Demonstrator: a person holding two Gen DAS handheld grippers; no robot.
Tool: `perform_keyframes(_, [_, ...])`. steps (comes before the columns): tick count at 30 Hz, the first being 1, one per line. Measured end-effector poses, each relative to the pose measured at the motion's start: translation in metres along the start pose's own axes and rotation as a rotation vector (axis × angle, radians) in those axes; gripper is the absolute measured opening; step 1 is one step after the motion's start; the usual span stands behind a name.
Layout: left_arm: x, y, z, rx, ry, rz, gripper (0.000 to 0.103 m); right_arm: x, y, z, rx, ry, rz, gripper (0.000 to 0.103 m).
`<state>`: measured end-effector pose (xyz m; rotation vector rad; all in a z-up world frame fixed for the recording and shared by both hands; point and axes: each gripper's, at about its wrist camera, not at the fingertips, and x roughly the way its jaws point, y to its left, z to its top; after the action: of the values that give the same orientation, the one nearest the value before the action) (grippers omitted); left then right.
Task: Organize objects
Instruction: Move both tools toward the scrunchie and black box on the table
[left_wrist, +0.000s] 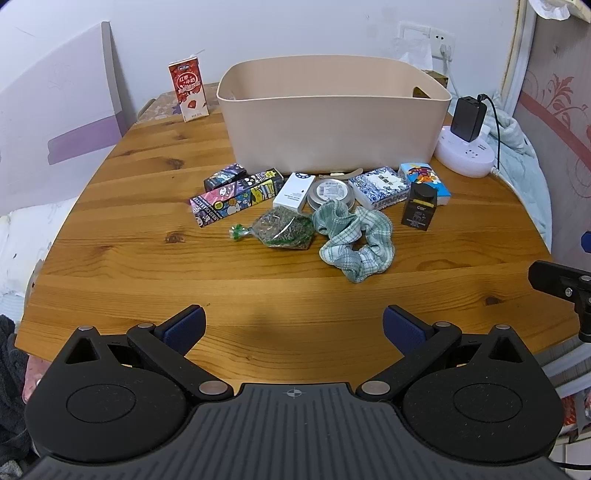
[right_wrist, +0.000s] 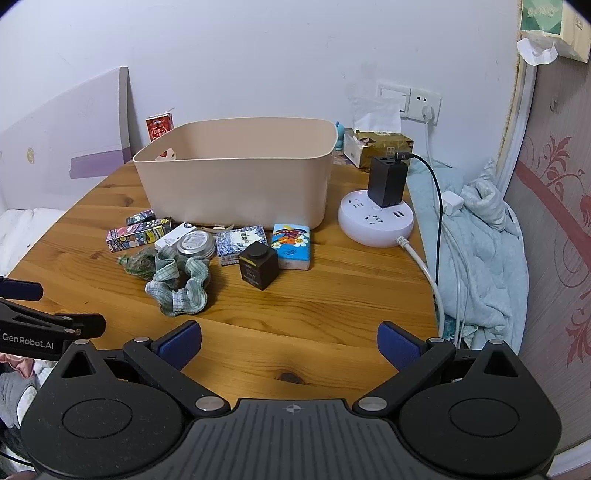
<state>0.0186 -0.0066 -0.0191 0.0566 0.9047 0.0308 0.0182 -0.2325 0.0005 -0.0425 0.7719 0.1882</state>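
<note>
We hold both tools low over the table's (left_wrist: 147, 280) near edge, level, facing the bin (left_wrist: 332, 125). Left tool (left_wrist: 294, 328) and right tool (right_wrist: 289, 345) gape wide, holding nothing. The scrunchie (left_wrist: 354, 240), tin (left_wrist: 331, 192) and boxes lie just before the bin.

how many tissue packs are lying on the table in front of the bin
2. The blue-and-white patterned tissue pack lies right of the round silver tin; the colourful cartoon-printed tissue pack lies beside it, farther right, behind the small black bottle. Others may be hidden.
</note>
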Motion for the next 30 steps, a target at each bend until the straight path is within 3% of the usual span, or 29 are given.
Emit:
perform_keyframes(13, [0.016, -0.001, 0.007, -0.012, 0.005, -0.028, 0.103, 0.014, -0.003, 0.0, 0.004, -0.056, 0.002, 0.103])
perform_keyframes(18, [0.033, -0.001, 0.014, -0.03, 0.018, -0.036, 0.103, 0.023, -0.009, 0.0, 0.001, -0.108, 0.041, 0.103])
perform_keyframes(30, [0.074, -0.009, 0.033, -0.062, 0.051, -0.075, 0.103, 0.077, -0.015, 0.013, -0.022, 0.002, 0.018, 0.103])
